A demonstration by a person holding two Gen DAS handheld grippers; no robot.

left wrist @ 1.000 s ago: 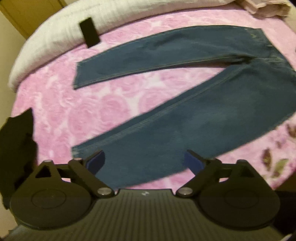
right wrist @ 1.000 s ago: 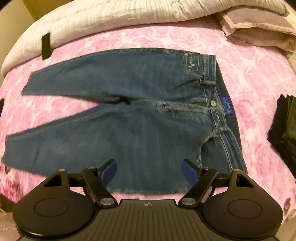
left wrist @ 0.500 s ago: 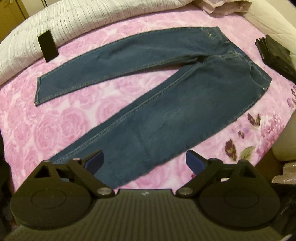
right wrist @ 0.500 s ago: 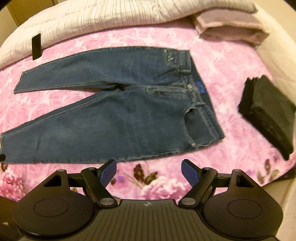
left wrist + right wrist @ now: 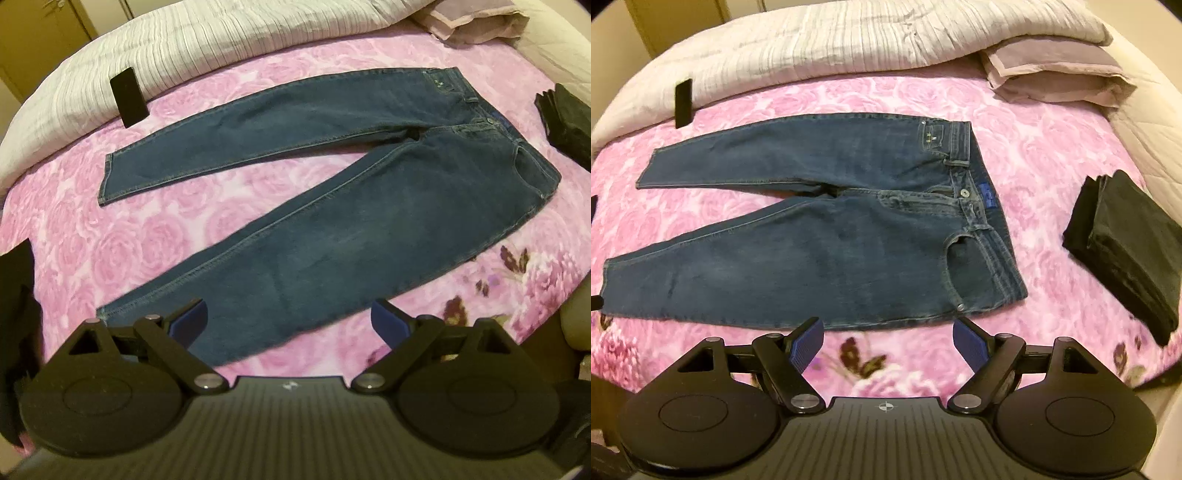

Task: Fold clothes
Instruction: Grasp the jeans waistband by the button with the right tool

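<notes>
A pair of dark blue jeans lies flat on the pink rose bedspread, legs spread in a V, cuffs to the left, waistband to the right. It also shows in the right wrist view. My left gripper is open and empty, above the near leg's cuff end. My right gripper is open and empty, just off the near edge of the jeans by the waistband corner.
A folded black garment lies on the bed to the right of the waistband. A black phone rests against the rolled white quilt at the back. A mauve pillow sits back right. Dark cloth lies at the left edge.
Both grippers have drawn back from the jeans, so the whole garment and more of the bed come into view. The jeans have not moved.
</notes>
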